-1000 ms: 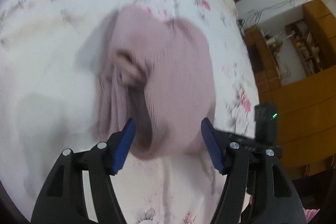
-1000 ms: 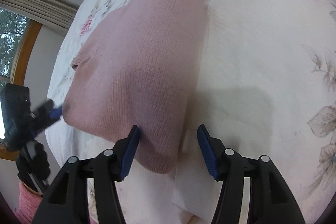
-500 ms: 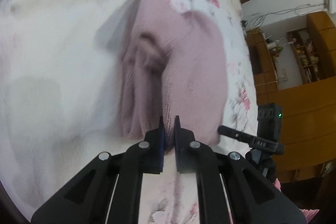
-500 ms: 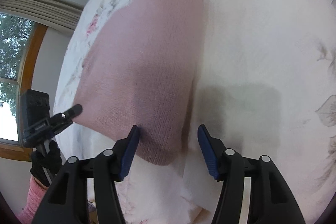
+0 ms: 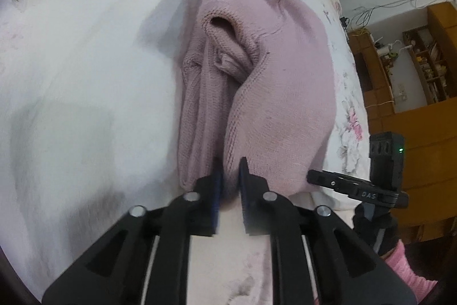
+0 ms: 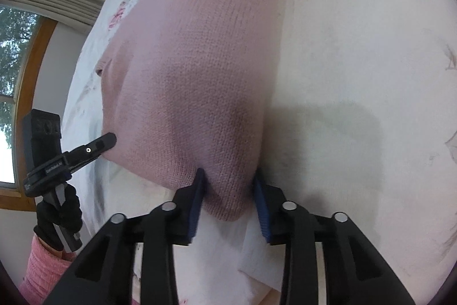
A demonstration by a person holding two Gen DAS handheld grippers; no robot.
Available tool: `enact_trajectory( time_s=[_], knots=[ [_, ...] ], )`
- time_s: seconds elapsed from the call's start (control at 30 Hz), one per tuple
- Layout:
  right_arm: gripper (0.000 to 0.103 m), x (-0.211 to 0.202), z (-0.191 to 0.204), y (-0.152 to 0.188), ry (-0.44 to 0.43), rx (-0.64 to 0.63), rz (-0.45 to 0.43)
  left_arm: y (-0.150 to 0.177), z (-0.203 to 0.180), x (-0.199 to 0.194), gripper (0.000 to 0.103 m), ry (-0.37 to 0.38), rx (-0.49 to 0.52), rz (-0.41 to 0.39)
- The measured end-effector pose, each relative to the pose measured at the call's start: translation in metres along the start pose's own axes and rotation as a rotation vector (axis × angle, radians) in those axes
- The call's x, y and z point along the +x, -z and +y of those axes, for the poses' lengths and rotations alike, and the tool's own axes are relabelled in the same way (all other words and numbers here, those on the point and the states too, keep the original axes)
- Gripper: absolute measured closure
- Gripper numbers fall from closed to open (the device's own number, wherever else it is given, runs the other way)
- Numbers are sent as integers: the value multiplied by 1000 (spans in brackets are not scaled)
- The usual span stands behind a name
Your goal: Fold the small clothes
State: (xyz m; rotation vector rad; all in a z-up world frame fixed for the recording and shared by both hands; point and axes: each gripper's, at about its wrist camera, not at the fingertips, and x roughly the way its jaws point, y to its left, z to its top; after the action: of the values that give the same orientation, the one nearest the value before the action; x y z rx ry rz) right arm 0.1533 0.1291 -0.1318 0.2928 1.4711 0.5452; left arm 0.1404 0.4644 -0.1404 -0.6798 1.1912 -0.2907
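A pink knitted sweater (image 5: 274, 93) lies bunched on a bed covered with a white floral bedsheet (image 5: 85, 76). In the left wrist view its near hem sits at the bottom, folds run up the middle, and a sleeve opening gapes toward the far end.

The left gripper (image 5: 228, 176) has its blue-padded jaws drawn almost together, pinching a fold of the sweater's near edge between them. To its right, the tip of the right gripper (image 5: 354, 187) shows side-on at the sweater's near right corner, and a pink knitted sleeve (image 5: 405, 270) appears at the lower right.

In the right wrist view the sweater (image 6: 205, 70) spreads as a broad smooth panel running away from the camera. The right gripper (image 6: 228, 185) has its jaws partly open, and the sweater's rounded near corner sits between the pads, touching the left pad; whether the pads actually press the knit cannot be told. At the left, the left gripper (image 6: 85, 150) reaches into the sweater's edge, held by a hand in a black glove (image 6: 57, 216) with a pink sleeve (image 6: 42, 270) below. A wood-framed window (image 6: 25, 76) stands beyond the bed.

In the left wrist view, wooden shelving (image 5: 422, 59) stands at the right beyond the bed.
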Motion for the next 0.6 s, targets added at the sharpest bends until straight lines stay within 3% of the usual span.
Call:
enact_trajectory(
  time_s=[0.07,0.23,0.43,0.6],
  knots=[
    [56,-7,1,-1,-3,-8,-14,-3,-5,-11,51,-17,11,-30],
    [44,-34,-1,-12,-28,-21,-85,-34,-9,-32,36,-48,20,-114],
    [42,-42,0,-36,-41,-28,-123,-76,3,-12,36,-72,-14,-119],
    [39,-39,0,-49,-55,-41,-126,-94,11,4,36,21,-51,-128]
  ],
)
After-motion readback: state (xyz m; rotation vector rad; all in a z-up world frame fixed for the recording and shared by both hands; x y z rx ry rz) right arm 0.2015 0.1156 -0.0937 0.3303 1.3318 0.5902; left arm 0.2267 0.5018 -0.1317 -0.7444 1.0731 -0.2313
